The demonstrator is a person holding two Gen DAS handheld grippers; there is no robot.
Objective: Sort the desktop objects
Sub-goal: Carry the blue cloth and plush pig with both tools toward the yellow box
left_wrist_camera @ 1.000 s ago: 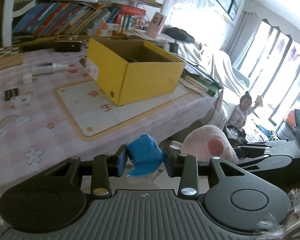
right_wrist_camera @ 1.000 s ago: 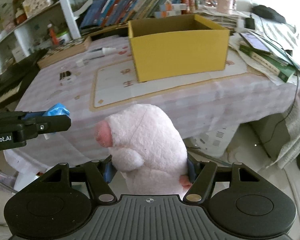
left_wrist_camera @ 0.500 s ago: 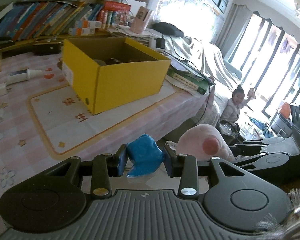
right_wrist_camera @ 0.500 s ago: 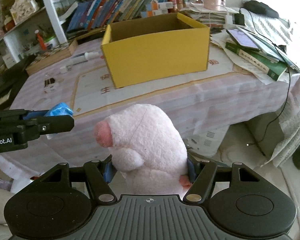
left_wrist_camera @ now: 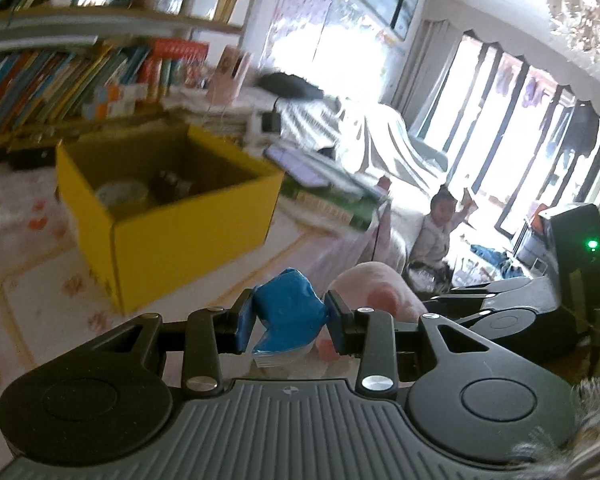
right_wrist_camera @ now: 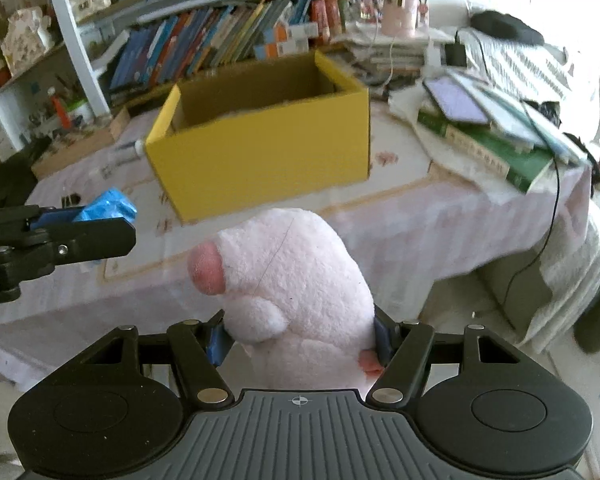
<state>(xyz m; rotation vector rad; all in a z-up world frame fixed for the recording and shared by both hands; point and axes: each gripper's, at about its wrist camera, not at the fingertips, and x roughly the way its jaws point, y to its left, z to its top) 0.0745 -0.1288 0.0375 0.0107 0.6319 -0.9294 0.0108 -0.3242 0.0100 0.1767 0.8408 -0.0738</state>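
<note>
My left gripper (left_wrist_camera: 288, 322) is shut on a crumpled blue packet (left_wrist_camera: 290, 312), held in the air in front of the table's edge. My right gripper (right_wrist_camera: 300, 336) is shut on a pink plush toy (right_wrist_camera: 296, 280) with a darker pink snout; the toy also shows in the left wrist view (left_wrist_camera: 372, 288). An open yellow cardboard box (right_wrist_camera: 268, 160) stands on the pink tablecloth ahead of both grippers. In the left wrist view the box (left_wrist_camera: 188, 224) holds a few small items. The left gripper with its packet (right_wrist_camera: 108, 208) shows at the left of the right wrist view.
A stack of books and a tablet (right_wrist_camera: 488, 128) lies on the table right of the box. A bookshelf (right_wrist_camera: 220, 44) runs behind. Small items and a tube (right_wrist_camera: 128, 148) lie left of the box. A child (left_wrist_camera: 436, 228) sits on the floor beyond the table.
Both grippers have moved closer to the yellow box and risen, so its inside shows more. Both keep their hold on the packet and the plush.
</note>
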